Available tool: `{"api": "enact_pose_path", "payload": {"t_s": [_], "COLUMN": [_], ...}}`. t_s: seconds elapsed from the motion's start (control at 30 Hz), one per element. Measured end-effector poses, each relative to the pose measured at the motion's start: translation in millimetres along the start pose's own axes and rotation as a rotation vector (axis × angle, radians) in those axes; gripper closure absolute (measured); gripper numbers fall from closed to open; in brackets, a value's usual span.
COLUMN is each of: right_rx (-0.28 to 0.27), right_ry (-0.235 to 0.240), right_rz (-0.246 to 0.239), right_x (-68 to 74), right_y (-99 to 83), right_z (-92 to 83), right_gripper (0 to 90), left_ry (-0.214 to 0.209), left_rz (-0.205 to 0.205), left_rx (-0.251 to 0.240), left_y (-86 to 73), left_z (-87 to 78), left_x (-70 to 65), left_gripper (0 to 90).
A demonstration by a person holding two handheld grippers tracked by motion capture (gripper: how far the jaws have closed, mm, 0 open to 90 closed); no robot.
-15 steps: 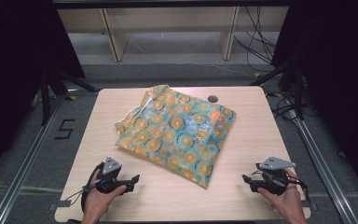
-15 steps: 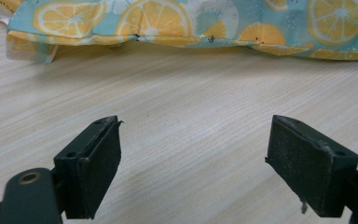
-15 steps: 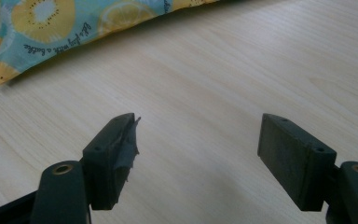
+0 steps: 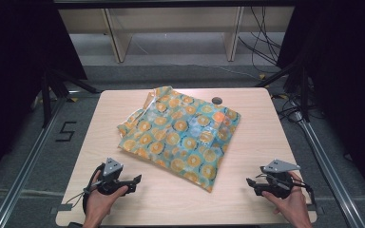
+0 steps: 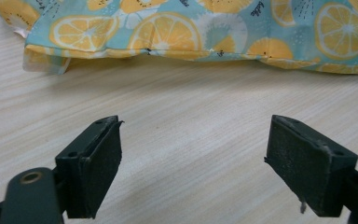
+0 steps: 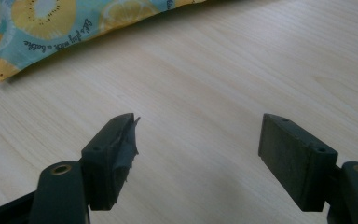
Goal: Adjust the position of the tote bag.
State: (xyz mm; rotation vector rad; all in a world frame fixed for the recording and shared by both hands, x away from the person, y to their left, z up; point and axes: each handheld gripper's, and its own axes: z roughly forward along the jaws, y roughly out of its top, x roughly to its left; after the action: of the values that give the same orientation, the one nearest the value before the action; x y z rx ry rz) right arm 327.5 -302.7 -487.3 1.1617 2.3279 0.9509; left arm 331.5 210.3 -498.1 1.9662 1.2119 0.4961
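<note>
We take the folded garment (image 4: pixel 183 135) as our landmark: a piece of light blue cloth printed with orange citrus slices, lying folded in a rough square on the pale wooden worktop (image 4: pixel 247 199), a little toward the far side of its middle and turned at a slant, so that one corner points toward the near edge

Just beyond the garment's far right corner we see a small dark round hole (image 4: pixel 216 100) in the worktop

Our left gripper (image 4: pixel 135 180) hovers low over the worktop on the near left side of the garment, close to its near left edge but apart from it, with its tips pointing toward the right. In the left gripper view (image 5: pixel 193 154) its two black jaws stand wide apart with bare wood between them, released and grasping nothing; the garment's folded edge (image 5: pixel 177 49) runs across that view beyond the jaws

Our right gripper (image 4: pixel 251 182) is held on the near right side of the garment, further from it than the left one, with its tips pointing left toward the garment's near corner. In the right gripper view (image 6: pixel 198 140) its jaws are likewise spread wide over bare wood, released, and the garment's near corner (image 6: pixel 32 28) lies beyond them at the upper left, well clear of the pads
</note>
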Motion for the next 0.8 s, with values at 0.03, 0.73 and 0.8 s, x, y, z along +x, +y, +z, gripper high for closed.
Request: {"api": "enact_pose_path", "payload": {"t_s": [0.03, 0.73, 0.8], "right_rx": [0.001, 0.023, 0.014], "right_ry": [0.003, 0.009, 0.009], "right_rz": [0.006, 0.022, 0.017], "right_x": [0.5, 3.8, 3.6], "right_y": [-0.1, 0.9, 1.1], "right_z": [0.1, 4.6, 5.2], "right_gripper": [28.4, 28.3, 28.3], "left_ry": [-0.003, 0.061, 0.056], "left_rz": [0.016, -0.122, -0.104], "left_rx": [0.014, -0.029, -0.006], "left_y": [1.2, 50.9, 56.4], "left_z": [-0.8, 25.5, 29.8], "left_x": [2.4, 71.0, 79.0], "left_gripper": [17.5, 21.2, 26.4]}}
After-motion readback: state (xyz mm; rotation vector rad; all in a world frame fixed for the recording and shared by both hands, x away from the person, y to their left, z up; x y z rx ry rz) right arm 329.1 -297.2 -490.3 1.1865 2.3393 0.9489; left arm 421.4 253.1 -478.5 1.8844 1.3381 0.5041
